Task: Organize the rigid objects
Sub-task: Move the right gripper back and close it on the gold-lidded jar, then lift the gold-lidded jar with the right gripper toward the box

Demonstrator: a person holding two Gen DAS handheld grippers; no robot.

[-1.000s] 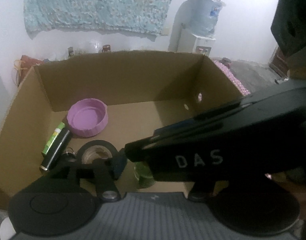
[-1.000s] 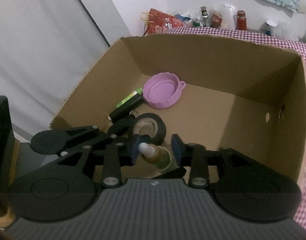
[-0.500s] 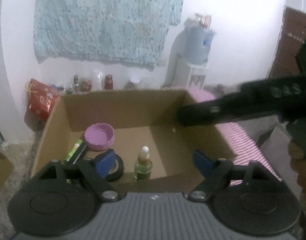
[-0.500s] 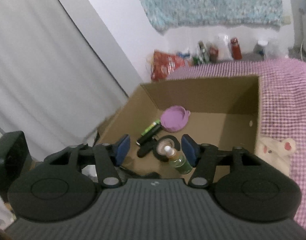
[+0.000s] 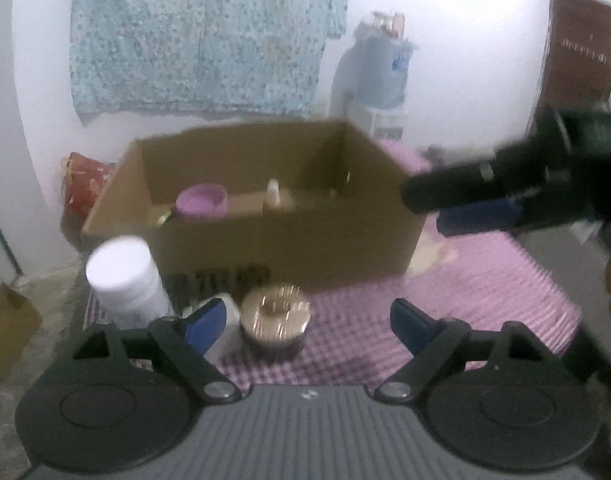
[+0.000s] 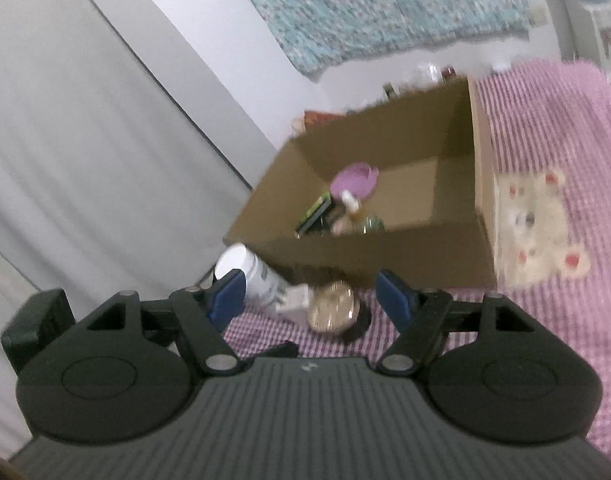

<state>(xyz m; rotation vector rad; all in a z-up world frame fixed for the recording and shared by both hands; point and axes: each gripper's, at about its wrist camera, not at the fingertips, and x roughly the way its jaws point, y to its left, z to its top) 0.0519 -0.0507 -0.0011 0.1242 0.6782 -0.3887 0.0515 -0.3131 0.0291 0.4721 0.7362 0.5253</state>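
Left gripper [image 5: 305,320] spread wide and empty, tilted down over the checked cloth [image 5: 485,280]; gold-lidded jar [image 5: 275,312] just beyond, near its left pad, white bottle [image 5: 123,276] further left. Right gripper [image 6: 309,294] opening, nothing between; dropper bottle [image 6: 355,212] upright by the cardboard box's [image 6: 385,256] near wall.

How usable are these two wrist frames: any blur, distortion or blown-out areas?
Left wrist view: motion-smeared; the cardboard box and gold-topped jar have soft edges, the white wall is overexposed, and fisheye vignetting darkens the corners. Right wrist view: tilted, also blurred; box contents smear together, though the pink lid is recognisable; the near gripper body stays sharp.
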